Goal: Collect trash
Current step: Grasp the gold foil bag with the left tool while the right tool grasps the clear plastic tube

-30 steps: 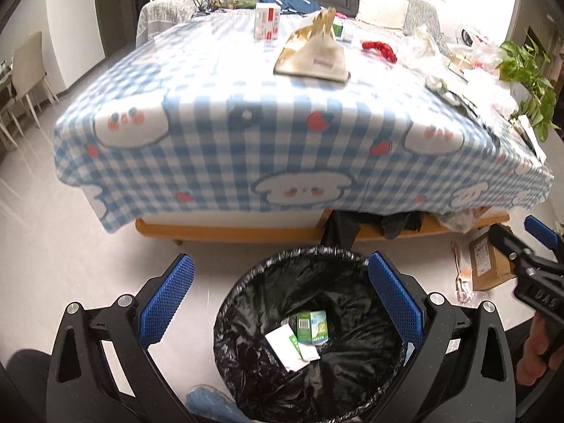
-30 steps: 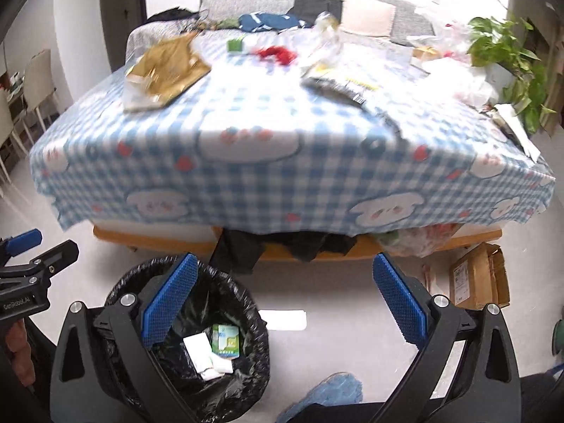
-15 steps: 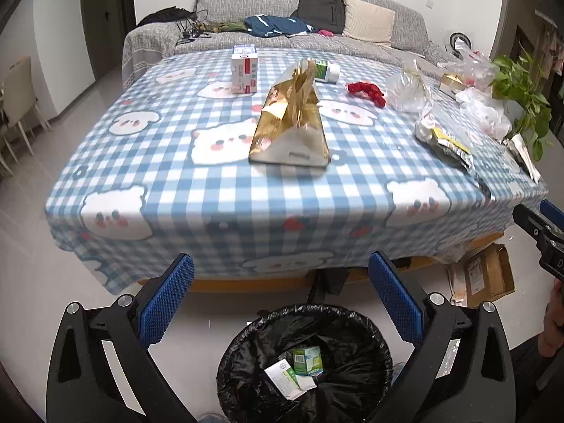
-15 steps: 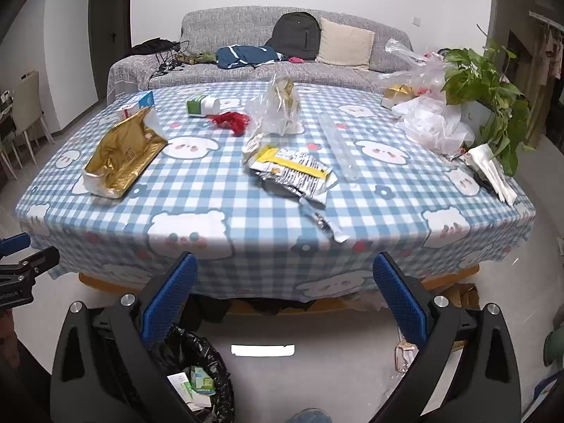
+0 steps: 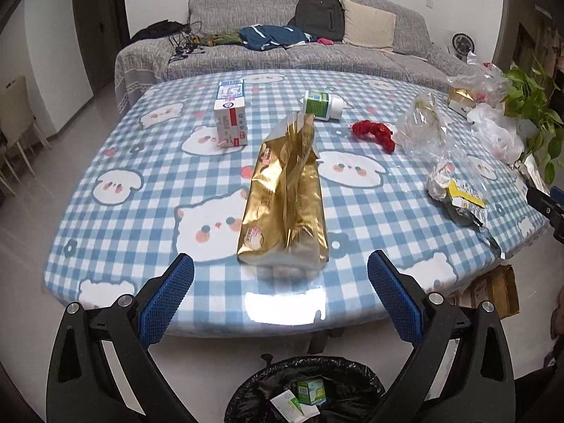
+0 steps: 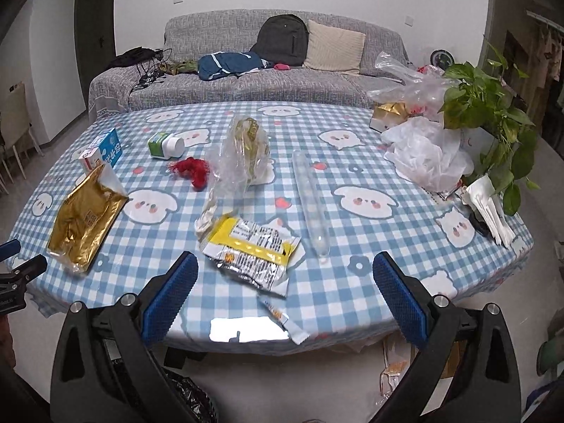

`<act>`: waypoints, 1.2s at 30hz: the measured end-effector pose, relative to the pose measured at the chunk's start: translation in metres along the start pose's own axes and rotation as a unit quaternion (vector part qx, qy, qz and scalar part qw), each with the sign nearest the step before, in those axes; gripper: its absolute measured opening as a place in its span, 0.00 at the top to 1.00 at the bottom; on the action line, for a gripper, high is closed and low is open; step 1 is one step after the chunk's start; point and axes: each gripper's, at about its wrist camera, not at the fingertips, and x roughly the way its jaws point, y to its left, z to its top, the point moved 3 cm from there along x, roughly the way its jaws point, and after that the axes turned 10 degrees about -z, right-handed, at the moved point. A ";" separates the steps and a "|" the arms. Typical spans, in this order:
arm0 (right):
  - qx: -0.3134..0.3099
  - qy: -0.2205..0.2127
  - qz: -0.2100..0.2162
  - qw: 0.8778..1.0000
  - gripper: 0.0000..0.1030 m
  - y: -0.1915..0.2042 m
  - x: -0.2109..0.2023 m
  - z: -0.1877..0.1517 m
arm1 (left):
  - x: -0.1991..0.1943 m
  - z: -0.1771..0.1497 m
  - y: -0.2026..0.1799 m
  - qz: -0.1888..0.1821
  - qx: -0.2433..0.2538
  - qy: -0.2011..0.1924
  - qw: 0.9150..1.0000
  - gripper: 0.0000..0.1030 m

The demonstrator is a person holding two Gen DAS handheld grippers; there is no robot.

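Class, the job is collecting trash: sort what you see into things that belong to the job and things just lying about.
Job:
gold bag
snack wrapper
red scrap
clear bag
bin
left tool
right tool

Lying about:
backpack
cushion
plant

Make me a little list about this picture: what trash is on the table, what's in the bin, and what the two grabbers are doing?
table trash: gold bag, yellow wrapper, red scrap, clear bag
bin: on the floor in front of the table, holds small boxes
left gripper: open, empty, facing the gold bag
right gripper: open, empty, facing the yellow wrapper
table: blue checked cloth
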 end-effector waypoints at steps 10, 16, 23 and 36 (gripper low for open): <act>-0.007 0.040 0.000 0.999 0.22 -0.006 0.086 0.040 | 0.041 0.041 0.015 0.016 -0.020 0.016 1.000 0.08; -0.016 0.066 0.000 0.998 0.31 -0.009 0.122 0.048 | 0.070 0.052 0.016 0.015 -0.027 0.032 0.999 0.14; -0.004 0.107 0.016 0.994 0.46 -0.013 0.153 0.049 | 0.098 0.055 0.013 0.010 -0.030 0.054 0.998 0.22; -0.013 0.149 0.023 0.989 0.70 0.003 0.189 0.045 | 0.115 0.051 0.018 -0.001 -0.056 0.084 0.995 0.62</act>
